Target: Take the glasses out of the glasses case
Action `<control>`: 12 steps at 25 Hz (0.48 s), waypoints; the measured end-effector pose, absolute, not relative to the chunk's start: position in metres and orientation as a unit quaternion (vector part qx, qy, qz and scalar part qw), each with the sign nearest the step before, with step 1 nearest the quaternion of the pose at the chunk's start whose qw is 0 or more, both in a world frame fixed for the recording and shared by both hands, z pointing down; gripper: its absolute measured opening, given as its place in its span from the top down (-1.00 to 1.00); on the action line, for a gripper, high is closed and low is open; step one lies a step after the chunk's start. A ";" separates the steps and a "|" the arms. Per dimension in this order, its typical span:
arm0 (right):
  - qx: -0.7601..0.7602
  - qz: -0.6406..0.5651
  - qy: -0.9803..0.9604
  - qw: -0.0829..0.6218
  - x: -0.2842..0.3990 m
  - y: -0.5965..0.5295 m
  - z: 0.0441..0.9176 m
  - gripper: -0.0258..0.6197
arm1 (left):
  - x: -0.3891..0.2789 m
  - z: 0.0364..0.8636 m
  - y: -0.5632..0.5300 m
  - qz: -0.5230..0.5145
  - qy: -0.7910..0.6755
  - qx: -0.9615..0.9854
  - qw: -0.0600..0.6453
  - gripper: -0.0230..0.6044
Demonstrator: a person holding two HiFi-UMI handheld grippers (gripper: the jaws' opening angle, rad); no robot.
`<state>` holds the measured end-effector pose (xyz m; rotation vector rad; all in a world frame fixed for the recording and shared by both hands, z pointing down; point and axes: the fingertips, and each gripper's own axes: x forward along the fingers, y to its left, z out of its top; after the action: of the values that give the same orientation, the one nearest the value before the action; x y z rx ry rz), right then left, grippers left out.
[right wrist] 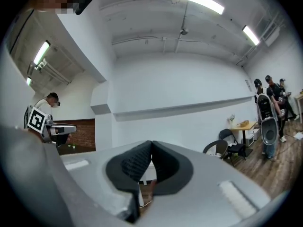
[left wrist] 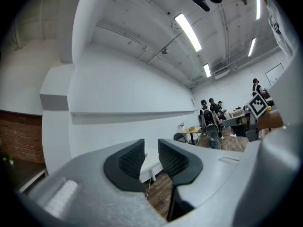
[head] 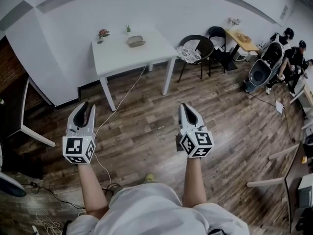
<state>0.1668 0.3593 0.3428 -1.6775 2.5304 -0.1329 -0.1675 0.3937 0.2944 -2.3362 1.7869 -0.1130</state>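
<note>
Landmark: a white table (head: 117, 58) stands against the pale wall, well ahead of the person, across a stretch of wooden floor (head: 146, 131).
Task's thing: the glasses case (head: 136, 41), a small grey-brown oval, lies on the table top toward the wall side, near the middle. It is too small to tell whether its lid is open, and no glasses show.
Beside the case: a red-flowered plant (head: 102, 34) to its left and a small green plant (head: 128, 29) just behind it, both on the table.
Left gripper (head: 84, 112): held out in the air, well short of the table and nearer its left leg. Its jaws stand a narrow gap apart with nothing between them.
Right gripper (head: 188, 115): held out level with the left gripper, well short of the table's right corner. Its jaws are pressed together at the tips, holding nothing.
Step in hand: judged from this, the approach to the table has not begun to reach the case.
Doing it well: walk up square to the table, part the right gripper's jaws before reaching, steady the case base with one gripper and lift the lid with the other, keeping clear of both plants.
Underfoot: a pale cable (head: 122, 99) runs from the table across the floor. It is a likely trip point.
</note>
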 end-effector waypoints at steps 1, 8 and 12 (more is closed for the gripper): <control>-0.552 -0.043 0.831 0.052 0.172 0.354 0.343 0.91 | -0.162 0.295 0.389 -0.040 0.603 -0.790 0.100 0.61; -0.544 -0.044 0.837 0.052 0.198 0.330 0.343 0.91 | -0.131 0.300 0.368 -0.044 0.602 -0.792 0.095 0.61; -0.538 -0.047 0.840 0.052 0.199 0.313 0.348 0.91 | -0.126 0.302 0.353 -0.046 0.602 -0.792 0.093 0.61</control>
<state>0.1989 0.3132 0.3476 -1.6382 2.5548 -0.1429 -0.1265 0.3525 0.3025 -2.3505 1.7861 -0.1380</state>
